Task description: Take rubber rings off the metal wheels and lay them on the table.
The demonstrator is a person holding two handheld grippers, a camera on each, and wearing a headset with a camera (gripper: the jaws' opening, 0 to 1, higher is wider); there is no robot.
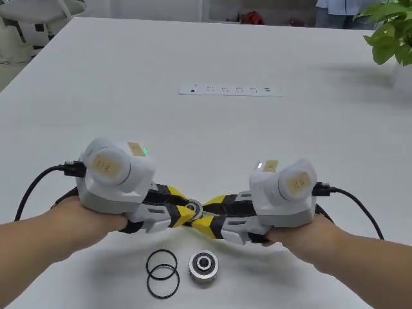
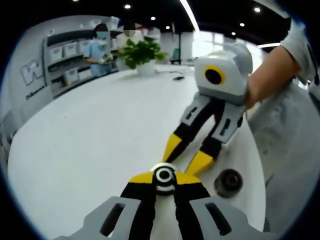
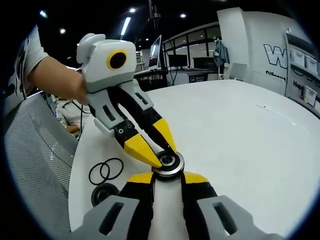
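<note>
White table (image 1: 290, 129), potted plant (image 1: 391, 32), wall shelving (image 2: 67, 62)

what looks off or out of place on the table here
Nothing stands out. Two rubber rings lie flat and overlapping on the table, beside a bare wheel. The left gripper and right gripper both close on a second wheel.

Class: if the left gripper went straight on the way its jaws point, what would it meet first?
The left gripper has its jaws shut on the metal wheel. Just beyond the wheel, the right gripper points its yellow jaws back at it, so it would probably meet those first.
</note>
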